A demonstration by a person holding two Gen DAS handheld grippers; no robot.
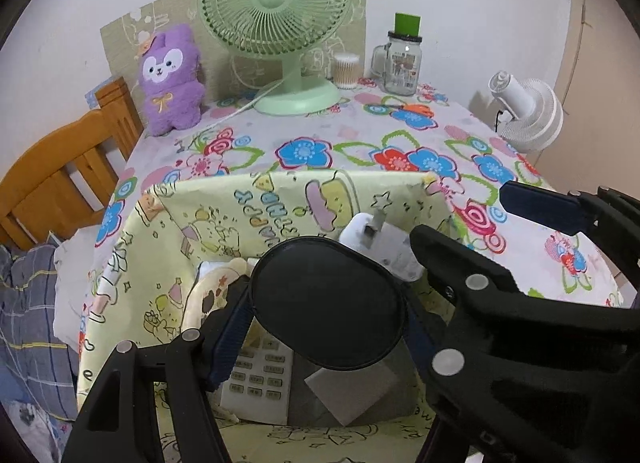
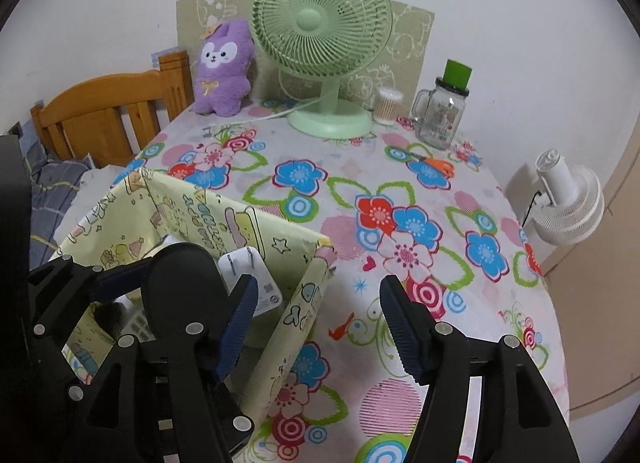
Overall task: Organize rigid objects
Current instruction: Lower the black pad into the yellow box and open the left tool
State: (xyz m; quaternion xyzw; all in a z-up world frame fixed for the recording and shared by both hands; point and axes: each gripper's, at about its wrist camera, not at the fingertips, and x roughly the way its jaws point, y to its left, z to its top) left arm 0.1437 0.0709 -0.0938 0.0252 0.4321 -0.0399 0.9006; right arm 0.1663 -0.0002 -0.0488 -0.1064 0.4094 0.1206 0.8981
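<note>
My left gripper (image 1: 326, 311) is shut on a flat black oval case (image 1: 327, 303) and holds it over the open yellow cartoon-print box (image 1: 280, 199). Inside the box lie a white remote control (image 1: 258, 375), a white plug adapter (image 1: 380, 243) and a grey card (image 1: 352, 391). In the right wrist view the case (image 2: 180, 287) and the left gripper hang over the same box (image 2: 208, 219). My right gripper (image 2: 318, 323) is open and empty, just right of the box above the floral tablecloth (image 2: 360, 183). Orange-handled scissors (image 2: 436, 163) lie far right.
A green desk fan (image 2: 320, 43), a purple plush toy (image 2: 224, 67), a cotton-swab jar (image 2: 388, 103) and a glass mug jar with a green lid (image 2: 440, 115) stand at the table's back. A white fan (image 2: 568, 199) sits off the right edge, a wooden bed frame (image 2: 108, 115) to the left.
</note>
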